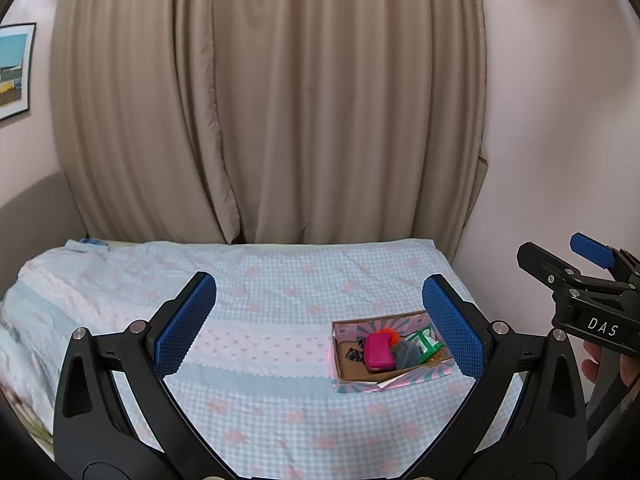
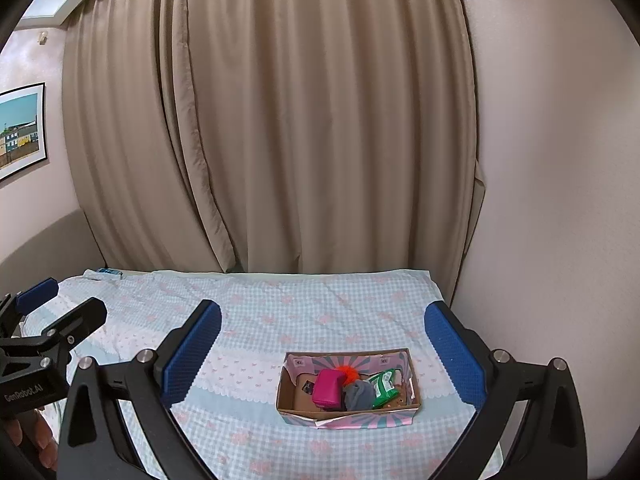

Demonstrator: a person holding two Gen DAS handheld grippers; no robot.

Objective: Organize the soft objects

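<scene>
A shallow cardboard box with a pink and teal outside sits on the bed at the right. In it lie a magenta pouch, a grey cloth, a green and white packet, an orange fuzzy thing and a small dark item. My left gripper is open and empty, held above the bed to the left of the box. My right gripper is open and empty, with the box between its fingers in view.
The bed has a light blue checked cover with pink bows. Beige curtains hang behind it, a pink wall runs along the right. A framed picture hangs at the left.
</scene>
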